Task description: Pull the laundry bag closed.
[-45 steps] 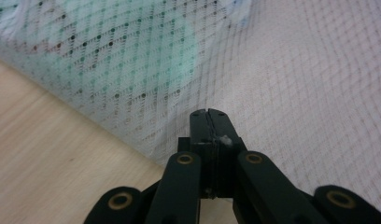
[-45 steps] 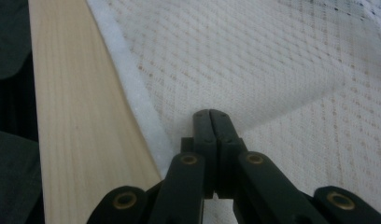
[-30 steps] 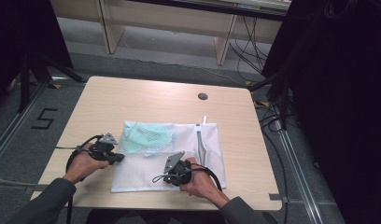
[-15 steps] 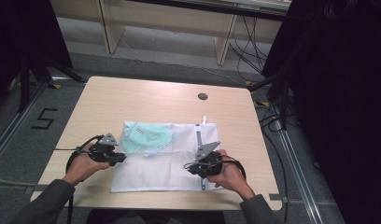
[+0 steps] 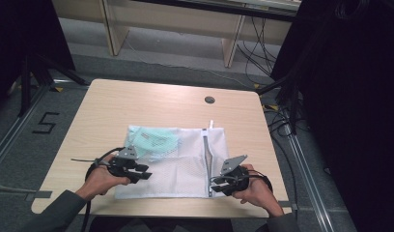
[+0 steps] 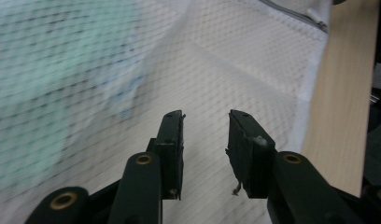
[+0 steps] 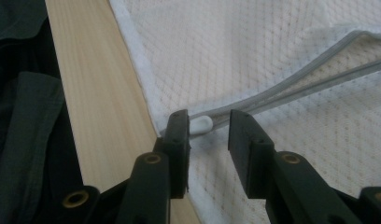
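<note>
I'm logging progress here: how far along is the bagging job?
Done: the green garment lies inside the mesh bag. In hand: both tools have just been opening, the right tool at the zipper pull, the left tool over mesh. Left: the zipper gapes partway.

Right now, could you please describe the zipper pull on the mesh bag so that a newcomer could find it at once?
On the wooden table lies a flat white mesh bag with a pale green item inside its left part. A grey zipper runs front to back along its right part. The zipper pull is the small white tab at the zipper's near end, by the bag's front hem: the one smooth solid piece amid netting.
</note>
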Demonstrator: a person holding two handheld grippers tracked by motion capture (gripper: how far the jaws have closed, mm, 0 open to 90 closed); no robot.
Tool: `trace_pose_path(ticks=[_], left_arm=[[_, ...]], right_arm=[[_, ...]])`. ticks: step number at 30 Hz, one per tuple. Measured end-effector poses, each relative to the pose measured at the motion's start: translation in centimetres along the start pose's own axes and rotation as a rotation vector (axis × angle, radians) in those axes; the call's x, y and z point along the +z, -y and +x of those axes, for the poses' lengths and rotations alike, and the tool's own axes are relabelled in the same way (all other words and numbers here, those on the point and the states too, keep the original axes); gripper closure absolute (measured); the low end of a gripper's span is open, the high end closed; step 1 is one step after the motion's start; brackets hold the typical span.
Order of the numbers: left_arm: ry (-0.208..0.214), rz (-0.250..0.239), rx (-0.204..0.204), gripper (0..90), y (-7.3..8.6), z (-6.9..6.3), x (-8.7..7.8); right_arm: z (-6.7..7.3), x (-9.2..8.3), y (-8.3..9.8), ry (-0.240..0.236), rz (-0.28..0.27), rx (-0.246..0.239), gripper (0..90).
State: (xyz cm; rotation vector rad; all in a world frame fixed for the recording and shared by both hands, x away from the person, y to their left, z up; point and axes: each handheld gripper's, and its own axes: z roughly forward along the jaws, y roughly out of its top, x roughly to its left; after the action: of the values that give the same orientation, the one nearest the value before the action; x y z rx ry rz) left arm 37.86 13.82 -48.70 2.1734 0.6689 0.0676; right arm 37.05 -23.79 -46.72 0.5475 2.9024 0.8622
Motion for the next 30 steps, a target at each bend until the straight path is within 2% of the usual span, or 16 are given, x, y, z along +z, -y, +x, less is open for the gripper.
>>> trace_pose_path(ticks=[2,4,6,7,8,9,10,12,13,15,17,18,19,26,29,30], left_arm=[[0.001,0.016,0.015,60.4,-0.2,-0.6,0.3],[0.031,0.014,0.022,59.1,-0.4,-1.2,0.7],[0.035,0.015,0.030,58.4,-0.4,-1.4,0.8],[0.035,0.027,0.032,57.0,-0.5,-1.5,0.9],[0.035,0.027,0.032,56.6,-0.5,-1.5,0.9],[0.038,0.025,0.043,56.6,-0.5,-1.5,0.9],[0.035,0.023,0.020,56.4,-0.4,-1.5,1.0],[0.035,0.024,0.019,56.2,-0.4,-1.5,1.0],[0.037,0.023,0.033,56.2,-0.4,-1.4,1.0],[0.033,0.030,0.020,55.7,-0.4,-1.5,1.0],[0.040,0.040,0.048,55.1,-0.3,-1.4,1.1],[0.040,0.042,0.053,54.8,-0.4,-1.4,1.1],[0.040,0.039,0.051,54.8,-0.4,-1.4,1.2],[0.033,0.043,0.035,54.4,-0.3,-1.4,1.1],[0.030,0.051,0.055,54.3,-0.3,-1.3,1.1],[0.034,0.044,0.045,54.1,-0.3,-1.4,1.2]], right_arm=[[-0.2,0.2,0.0,-0.019,-0.002,-0.020,67.5],[-0.4,0.5,0.1,-0.020,0.016,-0.004,66.3],[-0.4,0.5,0.1,-0.023,0.018,0.000,65.8],[-0.7,0.9,0.1,-0.040,0.014,-0.020,63.9],[-0.7,0.9,0.1,-0.040,0.014,-0.020,63.9],[-0.5,0.9,0.1,-0.044,0.021,0.008,63.5],[-0.4,1.2,0.0,-0.058,0.032,0.027,62.9],[-0.4,1.2,-0.2,-0.067,0.042,0.028,62.5],[-0.4,1.5,-0.4,-0.074,0.052,0.018,62.0],[-0.4,1.7,-0.5,-0.075,0.055,0.021,61.4],[-0.5,1.9,-0.6,-0.080,0.068,0.015,61.5],[-0.5,2.1,-0.6,-0.090,0.070,-0.002,62.3],[-0.4,2.0,-0.7,-0.100,0.083,0.009,63.0],[-0.2,1.7,-0.7,-0.110,0.086,-0.020,70.3],[-0.1,1.7,-0.8,-0.116,0.086,-0.029,73.1],[-0.3,1.8,-0.9,-0.116,0.081,-0.057,74.1]])
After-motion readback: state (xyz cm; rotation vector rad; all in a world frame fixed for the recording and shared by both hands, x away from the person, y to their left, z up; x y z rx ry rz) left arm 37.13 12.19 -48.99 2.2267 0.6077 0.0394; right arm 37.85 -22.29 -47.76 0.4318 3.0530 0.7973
